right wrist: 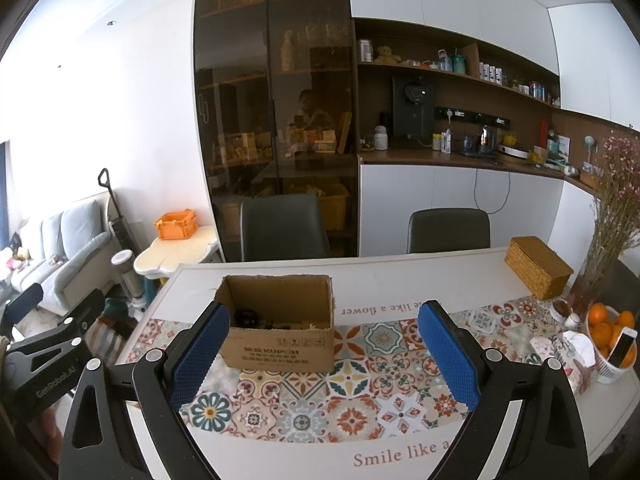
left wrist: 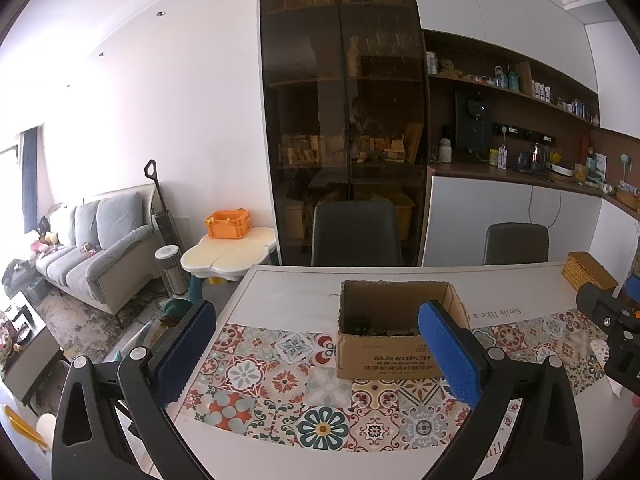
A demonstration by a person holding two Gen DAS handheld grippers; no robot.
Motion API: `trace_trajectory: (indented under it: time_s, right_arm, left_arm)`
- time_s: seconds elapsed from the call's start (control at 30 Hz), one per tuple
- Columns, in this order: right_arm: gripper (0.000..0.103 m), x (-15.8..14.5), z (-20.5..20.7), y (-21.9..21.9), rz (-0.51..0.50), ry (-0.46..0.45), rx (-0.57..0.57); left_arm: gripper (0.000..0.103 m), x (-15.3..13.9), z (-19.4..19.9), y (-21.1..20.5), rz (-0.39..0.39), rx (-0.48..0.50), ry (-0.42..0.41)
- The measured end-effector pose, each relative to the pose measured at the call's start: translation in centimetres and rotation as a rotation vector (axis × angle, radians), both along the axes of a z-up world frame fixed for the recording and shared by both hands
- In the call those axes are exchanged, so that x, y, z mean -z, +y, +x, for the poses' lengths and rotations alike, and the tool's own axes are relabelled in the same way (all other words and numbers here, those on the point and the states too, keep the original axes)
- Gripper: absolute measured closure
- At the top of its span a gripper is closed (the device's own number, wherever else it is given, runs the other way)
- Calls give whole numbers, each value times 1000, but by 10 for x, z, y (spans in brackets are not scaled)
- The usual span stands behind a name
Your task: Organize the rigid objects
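An open cardboard box (left wrist: 384, 354) (right wrist: 280, 344) stands on the patterned table mat (left wrist: 304, 392) (right wrist: 352, 396), with several dark small objects (left wrist: 364, 326) (right wrist: 250, 318) lying inside it; I cannot tell what they are. My left gripper (left wrist: 320, 354) hovers above the mat in front of the box, open and empty, its blue pads (left wrist: 448, 354) wide apart. My right gripper (right wrist: 324, 354) is also open and empty, held in front of the box. The left gripper's body (right wrist: 44, 360) shows at the right wrist view's left edge.
A woven basket (right wrist: 538, 266) (left wrist: 588, 272) sits at the table's far right. A bowl of oranges with a phone (right wrist: 614, 338), dried flowers (right wrist: 612, 216) and a tissue pack (right wrist: 564, 350) crowd the right edge. Two dark chairs (right wrist: 284, 226) (right wrist: 448, 230) stand behind the table.
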State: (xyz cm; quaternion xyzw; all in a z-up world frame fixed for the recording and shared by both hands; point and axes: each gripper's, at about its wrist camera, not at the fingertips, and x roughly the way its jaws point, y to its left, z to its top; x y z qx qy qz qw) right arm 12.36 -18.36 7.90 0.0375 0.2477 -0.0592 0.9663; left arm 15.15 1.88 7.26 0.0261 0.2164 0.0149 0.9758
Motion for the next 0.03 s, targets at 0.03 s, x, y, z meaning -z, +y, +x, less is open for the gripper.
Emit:
trace_trajectory:
  time_s: [0.03]
  right_arm:
    - [8, 0, 0, 0, 2, -1, -1]
  left_arm:
    - [0, 0, 0, -1, 0, 1, 0]
